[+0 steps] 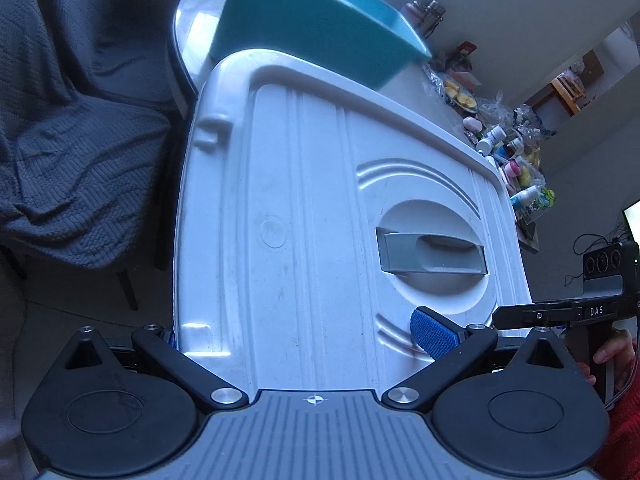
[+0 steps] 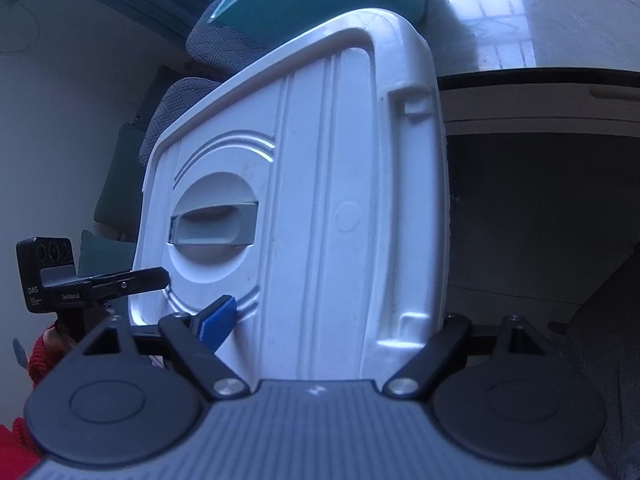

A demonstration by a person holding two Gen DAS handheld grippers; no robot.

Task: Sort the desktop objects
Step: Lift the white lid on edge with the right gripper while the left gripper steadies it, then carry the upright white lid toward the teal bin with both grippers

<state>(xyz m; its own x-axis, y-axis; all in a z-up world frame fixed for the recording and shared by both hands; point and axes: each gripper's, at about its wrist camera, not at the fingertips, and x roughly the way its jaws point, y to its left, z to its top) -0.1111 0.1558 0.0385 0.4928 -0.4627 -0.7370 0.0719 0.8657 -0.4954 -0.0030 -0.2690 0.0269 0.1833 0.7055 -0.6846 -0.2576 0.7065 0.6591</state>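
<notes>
A large white plastic lid point(image 1: 312, 208) with a grey recessed handle point(image 1: 432, 256) fills both views and is lifted off the surface at a tilt. My left gripper point(image 1: 303, 336) is shut on its near edge, with one blue pad point(image 1: 434, 336) lying on the top face. My right gripper point(image 2: 336, 328) is shut on the same lid point(image 2: 320, 200), its blue pad point(image 2: 218, 326) pressing on the face beside the handle point(image 2: 216, 226). Each view shows the other gripper's finger reaching the lid from the side. A teal plastic bin point(image 1: 320, 28) stands just beyond the lid.
A table edge at the right carries clutter: small bottles, plastic bags and a plate of fruit point(image 1: 516, 152). A grey knitted blanket point(image 1: 60, 140) drapes over a chair at the left. A red sleeve point(image 1: 624, 420) shows at the lower right. Dark floor point(image 2: 540, 220) lies to the right.
</notes>
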